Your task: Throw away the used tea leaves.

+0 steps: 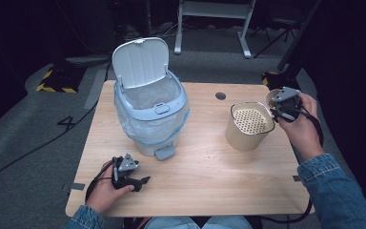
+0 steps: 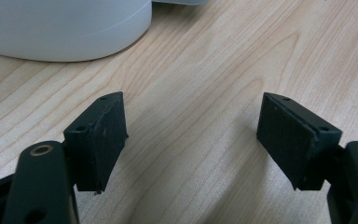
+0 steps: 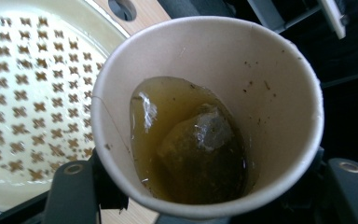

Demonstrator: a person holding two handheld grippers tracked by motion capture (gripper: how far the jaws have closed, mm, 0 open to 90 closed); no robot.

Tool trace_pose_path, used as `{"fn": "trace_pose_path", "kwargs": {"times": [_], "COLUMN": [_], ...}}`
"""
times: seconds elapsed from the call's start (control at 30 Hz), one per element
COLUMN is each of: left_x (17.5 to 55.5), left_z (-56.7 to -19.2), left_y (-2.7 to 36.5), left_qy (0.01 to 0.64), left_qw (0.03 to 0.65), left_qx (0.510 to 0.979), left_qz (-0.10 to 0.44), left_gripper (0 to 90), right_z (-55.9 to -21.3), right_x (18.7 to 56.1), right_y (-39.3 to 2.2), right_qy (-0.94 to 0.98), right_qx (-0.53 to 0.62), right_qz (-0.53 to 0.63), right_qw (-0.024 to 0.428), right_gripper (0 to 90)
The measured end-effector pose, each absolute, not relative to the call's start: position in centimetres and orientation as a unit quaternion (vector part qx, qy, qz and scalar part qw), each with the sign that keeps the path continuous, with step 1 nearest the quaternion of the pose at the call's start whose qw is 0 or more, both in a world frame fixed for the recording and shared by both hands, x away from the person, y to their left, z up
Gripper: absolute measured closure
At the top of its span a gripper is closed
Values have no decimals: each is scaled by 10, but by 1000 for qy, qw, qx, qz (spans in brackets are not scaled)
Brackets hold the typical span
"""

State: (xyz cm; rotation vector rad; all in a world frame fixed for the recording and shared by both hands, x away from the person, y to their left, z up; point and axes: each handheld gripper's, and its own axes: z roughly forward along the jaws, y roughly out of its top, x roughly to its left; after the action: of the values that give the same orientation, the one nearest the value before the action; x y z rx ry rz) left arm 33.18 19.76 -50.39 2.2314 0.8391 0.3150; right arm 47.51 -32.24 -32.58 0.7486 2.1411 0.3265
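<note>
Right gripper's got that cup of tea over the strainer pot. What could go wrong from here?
1. The paper cup is tilted with tea and a tea bag pooled near its lip, so liquid may run onto the table instead of into the strainer pot.
2. The right gripper squeezes a thin paper wall; a tighter grip could buckle it and slop tea.
3. The tea bag may drop onto the perforated strainer insert rather than reach the open bin.

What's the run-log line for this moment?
right gripper: shut on paper cup, tea and tea bag inside, tilted beside strainer bucket | left gripper: open, resting on table | bin: lid up
</note>
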Motion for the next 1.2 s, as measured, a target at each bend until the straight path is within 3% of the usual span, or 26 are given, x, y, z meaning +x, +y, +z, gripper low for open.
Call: {"fn": "trace_pose_path", "kwargs": {"times": [0.9,1.2], "left_x": [332,332], "left_z": [-504,-504], "left_y": [198,198], "left_qy": [325,325], "left_qw": [360,360], "left_qx": [866,866], "left_qz": [122,123], "left_gripper": [245,245], "right_z": [-347,-359], "right_x": [473,468], "right_y": [-287,-272], "right_qy": [838,764], "right_qx": [63,-77], "right_qz": [-143,-278], "right_qw": [523,577], "right_gripper": [350,349]}}
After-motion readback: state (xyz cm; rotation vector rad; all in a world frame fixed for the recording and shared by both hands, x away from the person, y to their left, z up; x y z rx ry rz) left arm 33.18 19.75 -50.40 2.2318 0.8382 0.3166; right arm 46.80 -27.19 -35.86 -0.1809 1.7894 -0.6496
